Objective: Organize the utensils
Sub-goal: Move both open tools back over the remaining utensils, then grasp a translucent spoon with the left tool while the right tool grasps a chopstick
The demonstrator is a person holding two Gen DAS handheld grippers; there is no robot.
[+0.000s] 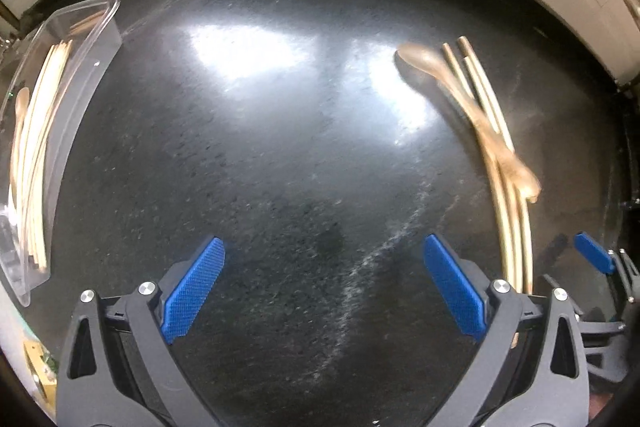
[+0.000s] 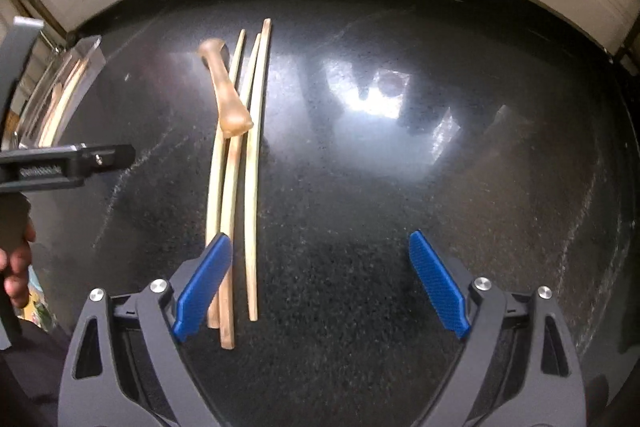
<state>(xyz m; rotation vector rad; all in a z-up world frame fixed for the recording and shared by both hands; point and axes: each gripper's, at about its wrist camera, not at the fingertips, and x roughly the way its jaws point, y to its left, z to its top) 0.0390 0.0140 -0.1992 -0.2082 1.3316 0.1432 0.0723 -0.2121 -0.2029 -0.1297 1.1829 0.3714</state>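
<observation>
We look down on a dark speckled stone countertop [image 1: 280, 167] that fills both views, with glare patches across its middle and a pale wall band along its far edge.

At the left edge of the left wrist view lies a clear plastic tray [image 1: 60, 99], long and shallow. Inside it we see several pale chopsticks [image 1: 34, 155] lying lengthwise and a small wooden spoon [image 1: 19, 107] beside them. The same tray shows at the far left of the right wrist view [image 2: 82, 65].

Our left gripper [image 1: 322, 287] hangs over bare counter with its blue pads spread wide and nothing between them. Our right gripper [image 2: 320, 287] is likewise spread wide, with no thing pinched; its left pad overlaps the near ends of the loose sticks in the picture, but we cannot tell whether it touches them.

On the counter we count 3 loose chopsticks [image 2: 253, 187], lying close together and roughly parallel, well apart from the tray. In the left wrist view they lie at the right [image 1: 516, 227].

A wooden spoon [image 2: 228, 87] rests slantwise across their far halves [image 1: 472, 111].

A hand [image 2: 16, 267] shows at the left edge of the right wrist view.
</observation>
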